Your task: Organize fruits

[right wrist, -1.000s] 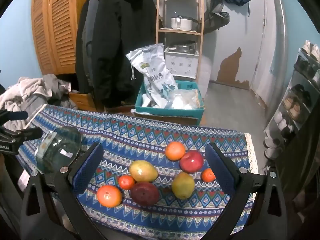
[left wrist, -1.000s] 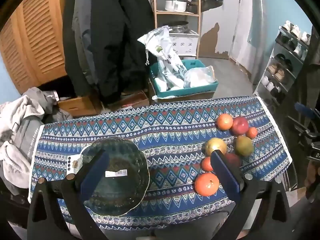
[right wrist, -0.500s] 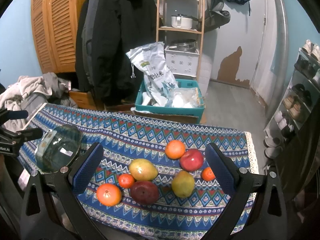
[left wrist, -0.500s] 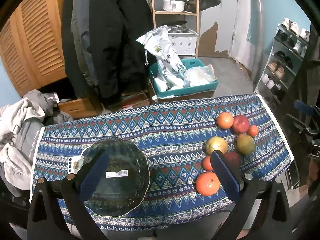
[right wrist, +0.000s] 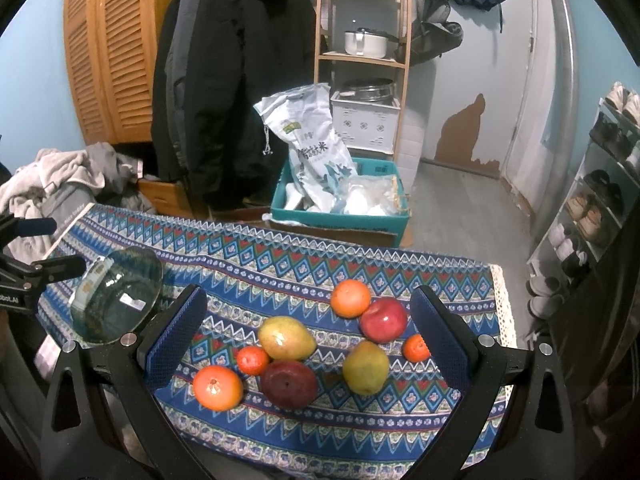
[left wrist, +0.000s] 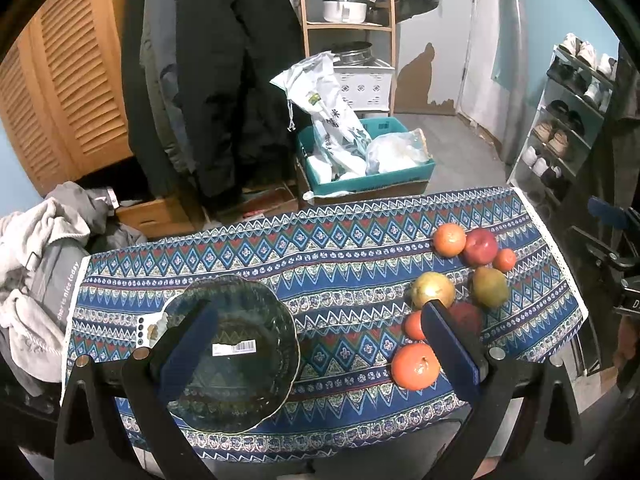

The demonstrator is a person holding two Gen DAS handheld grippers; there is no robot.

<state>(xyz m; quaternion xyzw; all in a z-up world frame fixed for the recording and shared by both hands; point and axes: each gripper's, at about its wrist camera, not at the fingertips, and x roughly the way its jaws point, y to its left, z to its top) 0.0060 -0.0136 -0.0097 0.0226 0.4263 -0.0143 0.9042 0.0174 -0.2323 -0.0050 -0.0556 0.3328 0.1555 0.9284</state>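
Right wrist view: glass bowl [right wrist: 116, 296] sits well apart from fruits [right wrist: 304, 344].

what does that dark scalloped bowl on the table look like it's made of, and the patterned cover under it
The dark scalloped bowl looks like tinted glass, glossy: the cloth's pattern shows through it, and a barcode sticker sits on it. The blue patterned table cover looks like woven fabric, matte, with a pale fringed edge; the fibre can't be told.

2 fisheye wrist views look down from the table's near edge: the left over the glass bowl [left wrist: 232, 352], the right over the fruits [right wrist: 304, 356]; both share the patterned tablecloth [left wrist: 320, 256].
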